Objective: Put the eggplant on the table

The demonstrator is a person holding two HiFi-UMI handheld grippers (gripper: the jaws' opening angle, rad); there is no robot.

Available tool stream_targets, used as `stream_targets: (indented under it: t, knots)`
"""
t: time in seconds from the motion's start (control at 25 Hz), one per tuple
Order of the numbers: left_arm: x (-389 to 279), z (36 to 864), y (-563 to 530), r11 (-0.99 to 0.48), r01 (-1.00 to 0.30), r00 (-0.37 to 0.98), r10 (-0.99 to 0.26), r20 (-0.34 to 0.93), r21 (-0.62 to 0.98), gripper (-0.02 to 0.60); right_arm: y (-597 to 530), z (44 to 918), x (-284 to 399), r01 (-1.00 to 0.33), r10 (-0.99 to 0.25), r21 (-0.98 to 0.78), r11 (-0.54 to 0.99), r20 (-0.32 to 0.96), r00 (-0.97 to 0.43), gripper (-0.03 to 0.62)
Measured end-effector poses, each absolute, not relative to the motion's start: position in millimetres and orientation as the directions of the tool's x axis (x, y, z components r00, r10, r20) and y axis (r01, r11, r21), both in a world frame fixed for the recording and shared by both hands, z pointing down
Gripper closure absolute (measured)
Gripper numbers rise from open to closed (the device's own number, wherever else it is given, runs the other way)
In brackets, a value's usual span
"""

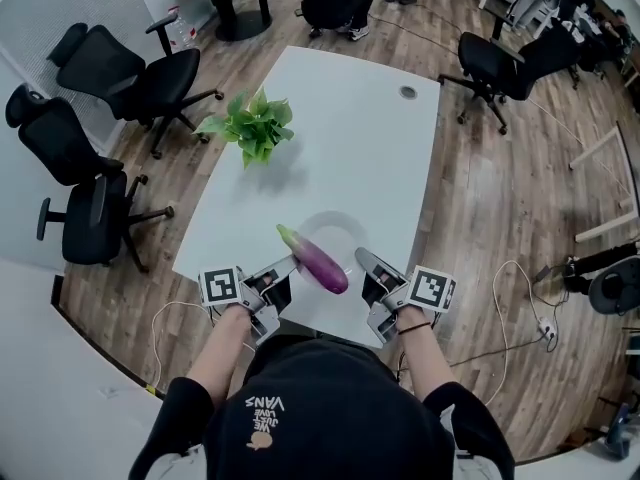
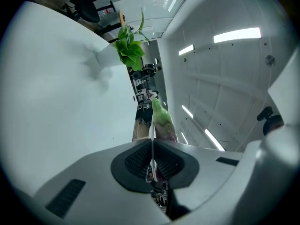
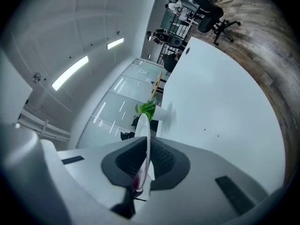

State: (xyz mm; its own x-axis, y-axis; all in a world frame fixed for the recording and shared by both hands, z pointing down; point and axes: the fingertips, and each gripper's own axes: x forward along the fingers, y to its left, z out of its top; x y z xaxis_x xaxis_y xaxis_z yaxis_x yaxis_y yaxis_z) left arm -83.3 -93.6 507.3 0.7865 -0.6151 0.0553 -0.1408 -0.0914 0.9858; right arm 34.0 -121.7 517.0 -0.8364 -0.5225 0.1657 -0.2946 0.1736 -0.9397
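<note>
A purple eggplant [image 1: 320, 261] with a green stem lies on a thin clear plate [image 1: 345, 230], which is held above the near end of the white table [image 1: 350, 138]. My left gripper [image 1: 287, 268] is shut on the plate's left rim, and my right gripper [image 1: 367, 263] is shut on its right rim. In the left gripper view the plate's edge [image 2: 152, 132] runs between the jaws of the left gripper [image 2: 152, 149], with the eggplant [image 2: 162, 122] just beyond. The right gripper view shows the plate [image 3: 146, 125] edge-on in the right gripper [image 3: 146, 156]; the eggplant is mostly hidden there.
A potted green plant [image 1: 256, 128] stands on the table's left side, also plant [image 2: 129, 48] and plant [image 3: 147, 108]. Black office chairs [image 1: 100, 168] stand left of the table, and another chair [image 1: 500, 63] to the right. Cables [image 1: 510, 308] lie on the wood floor.
</note>
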Motion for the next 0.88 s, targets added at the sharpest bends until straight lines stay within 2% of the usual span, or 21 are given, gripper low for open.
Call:
stream_targets:
  t: [0.28, 0.44, 0.88]
  knots:
    - [-84, 523, -129, -0.087, -0.187, 0.818, -0.565, 0.106, 0.979, 0.558, -153, 531, 33, -0.312, -0.553, -0.936, 0.162, 0.175, -0.814, 0.563]
    - [-91, 538, -156, -0.118, -0.265, 0.834, -0.526, 0.166, 0.957, 0.558, -173, 541, 31, -0.326, -0.575, -0.932, 0.159, 0.181, -0.798, 0.563]
    - [-97, 576, -218, -0.123, -0.273, 0.849, -0.496, 0.179, 0.954, 0.558, -231, 577, 24, -0.375, -0.593, -0.917, 0.135, 0.228, -0.772, 0.563]
